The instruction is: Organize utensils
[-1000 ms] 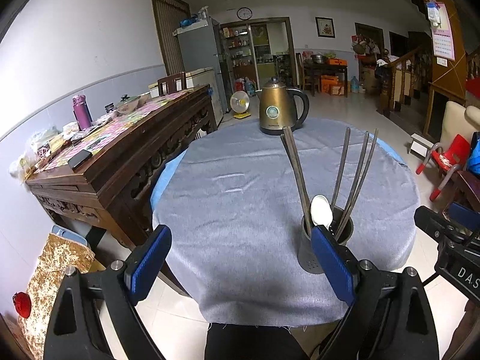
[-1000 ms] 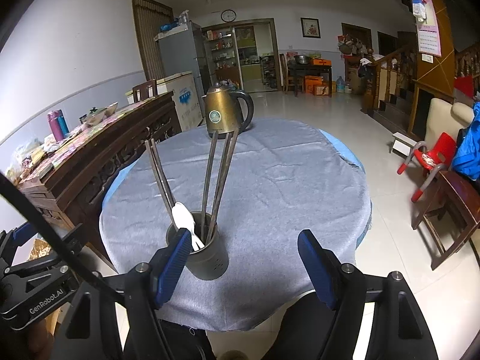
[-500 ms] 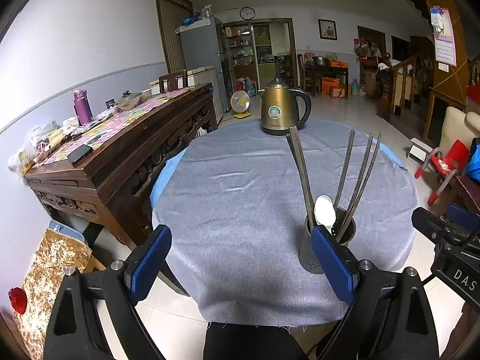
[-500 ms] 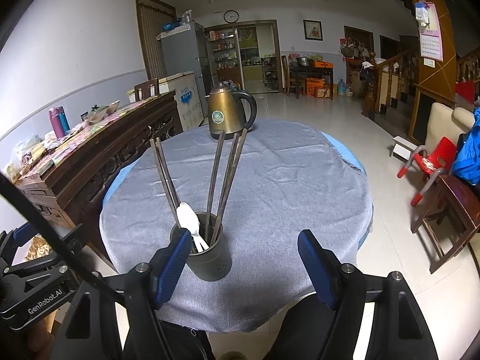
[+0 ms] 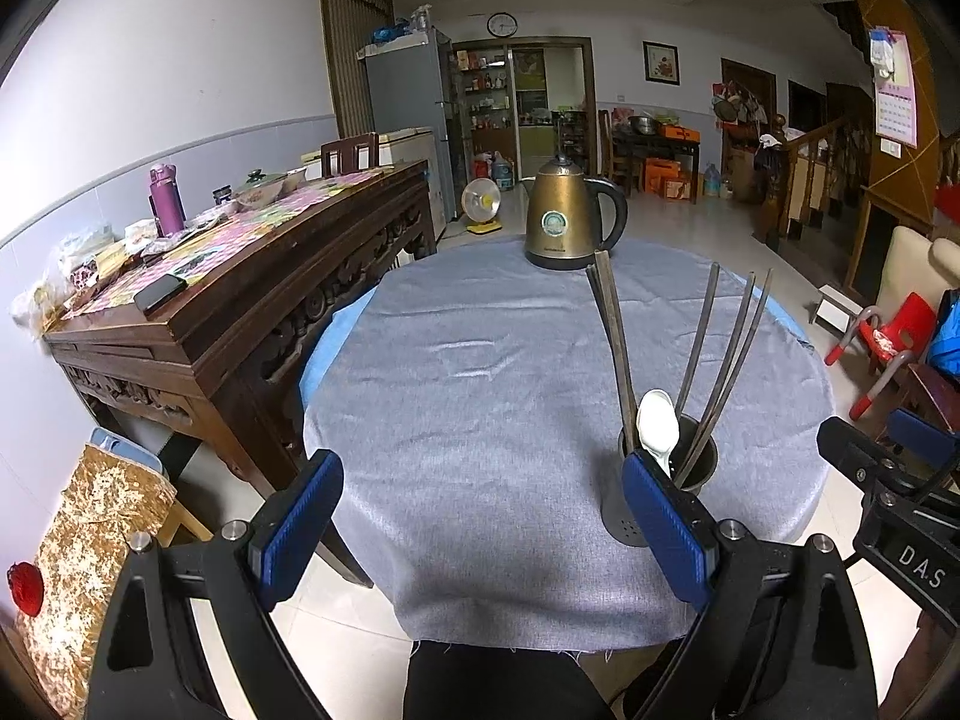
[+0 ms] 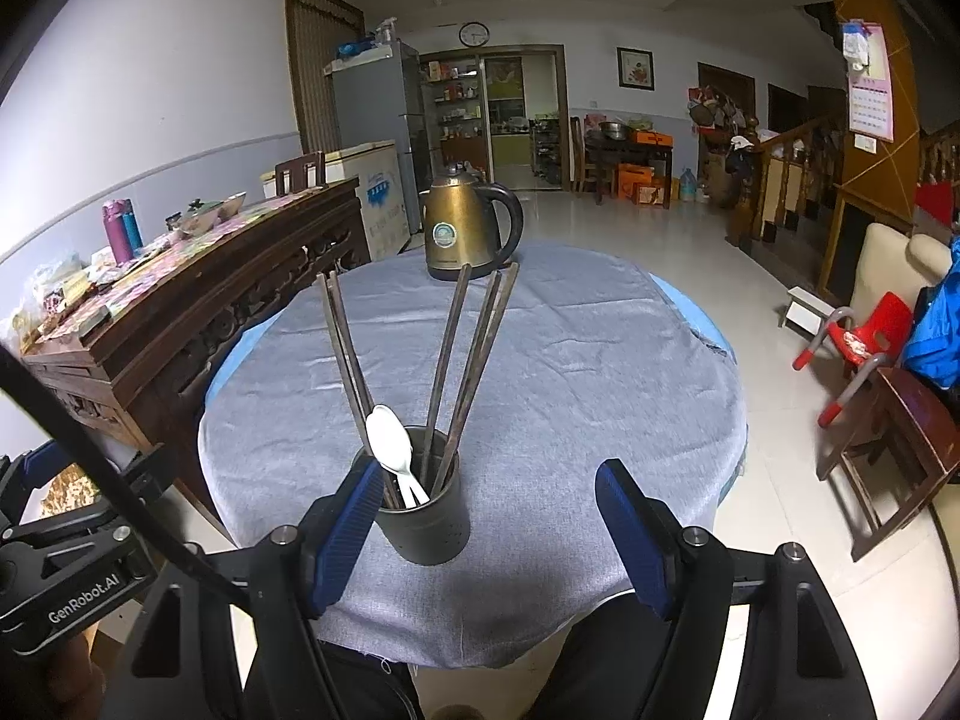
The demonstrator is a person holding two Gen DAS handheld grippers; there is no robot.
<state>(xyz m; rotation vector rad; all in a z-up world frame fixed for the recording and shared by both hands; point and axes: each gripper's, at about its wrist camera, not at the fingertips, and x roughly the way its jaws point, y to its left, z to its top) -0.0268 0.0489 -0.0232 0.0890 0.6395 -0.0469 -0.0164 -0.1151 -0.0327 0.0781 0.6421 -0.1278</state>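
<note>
Both grippers [image 5: 480, 510] [image 6: 489, 525] spread wide and empty, dark perforated metal holder [image 6: 429, 525], slim wooden chopsticks [image 6: 447, 354], glossy white spoon [image 6: 390, 438]

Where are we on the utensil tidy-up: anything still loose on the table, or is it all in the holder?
Done, by the look of it: the chopsticks and the white spoon stand in the dark holder. In hand: nothing; the left gripper and right gripper are both open and empty. Left: I see no loose utensil on the grey cloth, only the kettle.
</note>
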